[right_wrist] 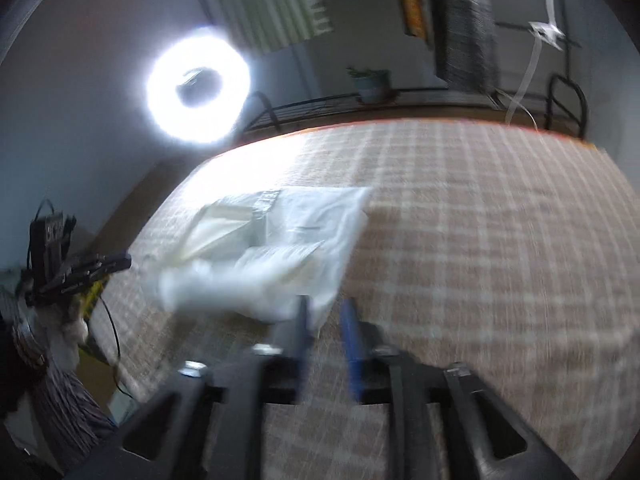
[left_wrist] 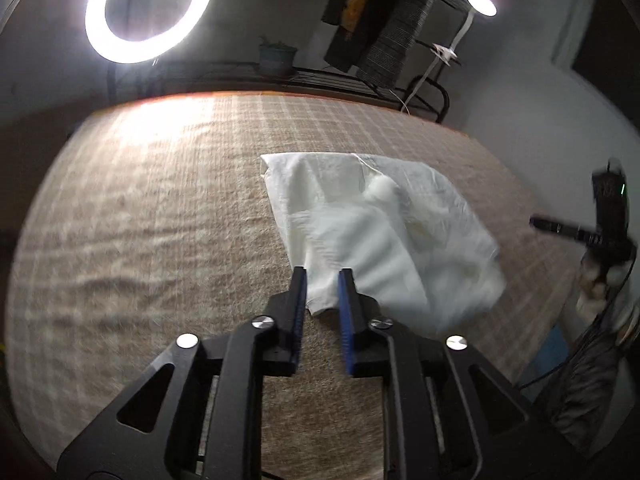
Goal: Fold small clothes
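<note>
Right wrist view blurred, garment (right_wrist: 272, 256) perhaps folded

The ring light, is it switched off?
No, the ring light glows bright white behind the checked table.

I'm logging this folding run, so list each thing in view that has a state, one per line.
White cloth garment: lying partly folded and rumpled on the checked beige cover.
Left gripper: open, over the garment's near edge.
Right gripper: open, at the garment's near corner.
Ring light: on.
</note>
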### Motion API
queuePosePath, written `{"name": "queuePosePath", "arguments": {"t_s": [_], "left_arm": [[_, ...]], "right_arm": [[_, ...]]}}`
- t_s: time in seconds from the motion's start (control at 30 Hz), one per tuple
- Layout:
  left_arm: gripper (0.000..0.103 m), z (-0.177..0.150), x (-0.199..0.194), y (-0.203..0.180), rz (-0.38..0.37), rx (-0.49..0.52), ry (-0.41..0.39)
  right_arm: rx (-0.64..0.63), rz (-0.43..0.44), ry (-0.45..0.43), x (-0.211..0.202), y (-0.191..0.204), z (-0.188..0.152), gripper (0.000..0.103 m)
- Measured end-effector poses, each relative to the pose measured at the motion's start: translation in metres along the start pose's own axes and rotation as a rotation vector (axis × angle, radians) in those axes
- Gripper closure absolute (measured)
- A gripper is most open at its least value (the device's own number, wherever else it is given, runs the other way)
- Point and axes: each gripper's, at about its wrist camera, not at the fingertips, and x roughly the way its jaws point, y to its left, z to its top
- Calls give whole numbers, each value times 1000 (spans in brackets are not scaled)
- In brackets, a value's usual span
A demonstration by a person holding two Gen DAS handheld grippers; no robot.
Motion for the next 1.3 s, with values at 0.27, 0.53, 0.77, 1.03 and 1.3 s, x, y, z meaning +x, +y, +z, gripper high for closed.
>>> {"name": "queuePosePath", "arguments": {"t_s": [0.27,0.53,0.77,1.03,1.3], "left_arm": [[65,-5,50,33,-103,-317,107],[102,-12,61,44,-216,-449,112],[102,-21,72,40,-71,-324,170],[100,-16,56,11,126,-102,140],[100,32,39,21,124,-126,0]], "right_arm": [[255,97,120,53,-22,-14,48],[372,233,141,82,-25,-24,99],[207,129,139,74,-5,-19,103],[49,-9,215,79,13,-19,103],[-142,-115,83,55,50,23,80]]}}
